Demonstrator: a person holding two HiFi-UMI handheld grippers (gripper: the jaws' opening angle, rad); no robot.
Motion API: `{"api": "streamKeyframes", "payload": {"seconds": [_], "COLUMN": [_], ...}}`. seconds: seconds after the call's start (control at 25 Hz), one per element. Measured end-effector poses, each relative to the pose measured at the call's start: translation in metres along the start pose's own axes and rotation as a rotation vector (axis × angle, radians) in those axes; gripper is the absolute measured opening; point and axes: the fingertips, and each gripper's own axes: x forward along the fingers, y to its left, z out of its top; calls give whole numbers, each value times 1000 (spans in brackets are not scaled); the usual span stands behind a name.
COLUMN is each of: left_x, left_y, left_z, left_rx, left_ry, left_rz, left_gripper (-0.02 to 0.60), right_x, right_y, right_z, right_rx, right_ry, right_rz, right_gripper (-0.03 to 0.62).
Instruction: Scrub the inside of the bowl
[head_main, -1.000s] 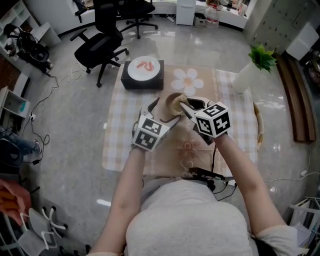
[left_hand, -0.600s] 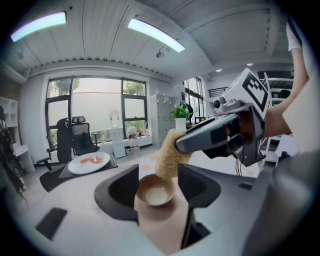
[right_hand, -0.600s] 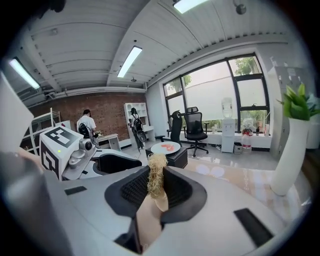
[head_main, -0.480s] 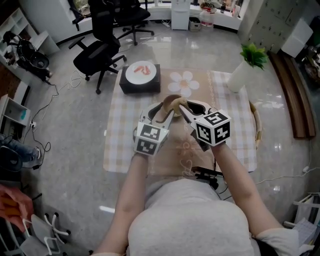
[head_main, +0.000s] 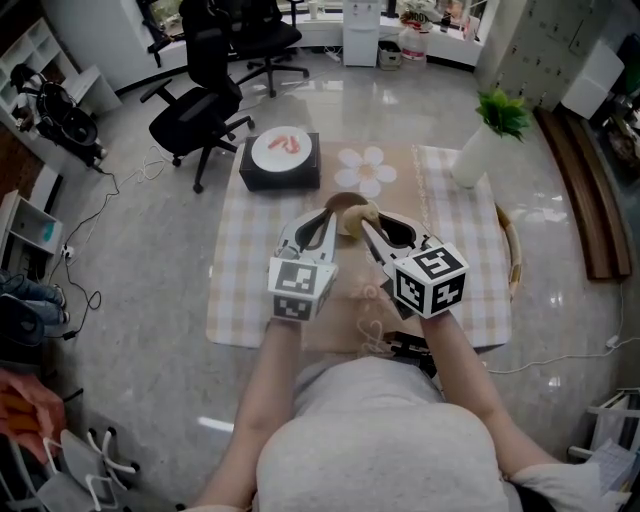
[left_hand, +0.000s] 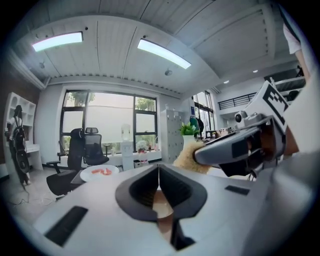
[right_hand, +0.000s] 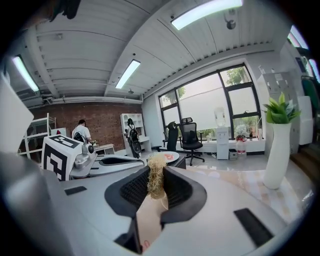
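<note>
A: Entry one. What are the jaws of the left gripper (left_hand: 159, 175) doing?
B: They have just been closing. They now stand together, pinched on a thin brown wall, which is the rim of the bowl (head_main: 343, 203). The left gripper view shows that brown surface running down between the pads.

A: Where is the bowl?
B: It sits at the left gripper's tips, over the middle of the checked cloth (head_main: 235, 285) and toward its far edge. I cannot tell from the head view whether its base touches the cloth. Which way the opening faces is not clear either.

A: And the right gripper (right_hand: 156, 172)?
B: Its jaws are narrow, clamped on a straw-coloured fibrous scrubber (right_hand: 156, 190). The tuft stands up between the pads and pokes out past them.

A: How does the scrubber lie relative to the bowl?
B: In the head view it is just beside the bowl's right rim. Contact is not resolved. Both grippers reach in from the near edge.

A: What else is on the cloth?
B: At the far left corner there is a black box (head_main: 280, 180) carrying a white plate (head_main: 272, 155) with something orange-red on it. At the middle of the far edge lies a flower-shaped mat (head_main: 366, 170). At the far right corner stands a white vase (head_main: 475, 155) holding a green plant. All are well apart from the grippers.

A: Anything off the cloth?
B: On the floor beyond the far left corner there is a black office chair (head_main: 195, 100).
</note>
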Motion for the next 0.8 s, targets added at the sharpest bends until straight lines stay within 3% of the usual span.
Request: {"api": "streamKeyframes", "payload": {"seconds": [0.8], "left_x": [-3], "left_y": [-7], "left_z": [19], "left_rx": [13], "left_ry": [-65], "left_rz": [8], "left_gripper": [12], "right_x": [-10], "right_y": [-2], "right_z": [17], "right_rx": [-63], "right_ry": [-63], "right_rz": [-7], "right_gripper": [78]}}
